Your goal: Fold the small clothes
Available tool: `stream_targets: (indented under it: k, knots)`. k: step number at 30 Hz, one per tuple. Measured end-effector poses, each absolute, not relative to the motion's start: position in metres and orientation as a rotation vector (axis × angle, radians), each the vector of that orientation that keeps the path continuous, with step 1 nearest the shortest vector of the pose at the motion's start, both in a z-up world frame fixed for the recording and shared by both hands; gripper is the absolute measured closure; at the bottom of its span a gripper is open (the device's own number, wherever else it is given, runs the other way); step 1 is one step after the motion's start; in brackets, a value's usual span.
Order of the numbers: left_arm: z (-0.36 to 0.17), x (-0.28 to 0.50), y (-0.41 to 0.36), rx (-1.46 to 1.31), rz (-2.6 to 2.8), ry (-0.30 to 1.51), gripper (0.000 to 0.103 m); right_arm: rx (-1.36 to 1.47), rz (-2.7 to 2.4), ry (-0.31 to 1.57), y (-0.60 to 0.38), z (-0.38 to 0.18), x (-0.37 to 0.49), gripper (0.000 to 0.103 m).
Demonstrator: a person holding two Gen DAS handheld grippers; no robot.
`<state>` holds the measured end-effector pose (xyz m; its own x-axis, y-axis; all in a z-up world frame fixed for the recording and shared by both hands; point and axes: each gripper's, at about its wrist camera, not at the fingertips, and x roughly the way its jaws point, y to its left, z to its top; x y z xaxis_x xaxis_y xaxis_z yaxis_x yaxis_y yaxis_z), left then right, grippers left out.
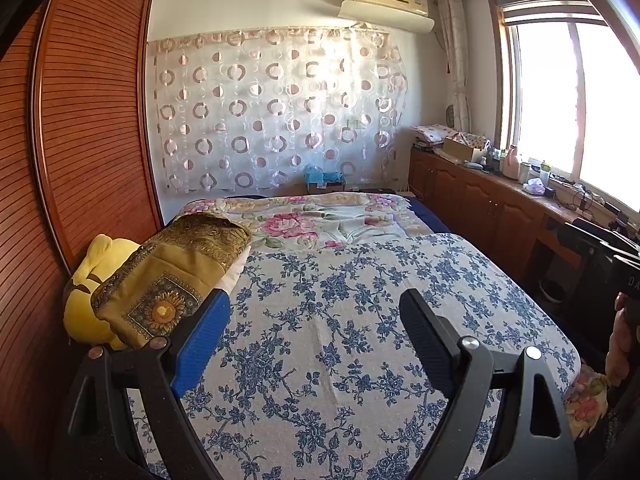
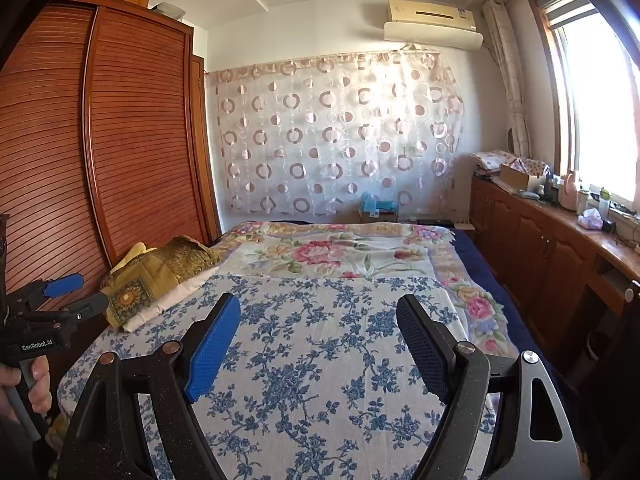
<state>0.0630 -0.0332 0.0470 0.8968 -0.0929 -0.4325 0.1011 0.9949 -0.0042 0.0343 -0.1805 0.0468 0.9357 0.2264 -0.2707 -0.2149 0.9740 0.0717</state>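
A white cloth with blue flowers [image 1: 340,340] lies spread flat over the near half of the bed [image 2: 320,360]. No small garment shows in either view. My left gripper [image 1: 314,300] hovers over this cloth, open, with nothing between its blue-padded fingers. My right gripper [image 2: 318,302] hovers over the same cloth, also open with nothing in it. The left gripper [image 2: 90,292] also appears at the left edge of the right wrist view, held by a hand [image 2: 38,384]. The right gripper's dark body [image 1: 608,248] shows at the right edge of the left wrist view.
A gold patterned pillow [image 1: 172,276] and a yellow plush toy [image 1: 92,272] lie at the bed's left side against a slatted wooden wardrobe [image 1: 88,120]. A pink-flowered quilt [image 1: 320,220] covers the far half. A low wooden cabinet [image 1: 480,200] with clutter runs under the window on the right.
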Motion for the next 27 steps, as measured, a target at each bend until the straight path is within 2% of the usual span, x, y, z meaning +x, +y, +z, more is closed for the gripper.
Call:
stream_targets:
  k: [27]
  knots:
    - [0.048, 0.062, -0.033, 0.01, -0.099, 0.442, 0.016, 0.033, 0.237, 0.281, -0.196, 0.041, 0.037, 0.021]
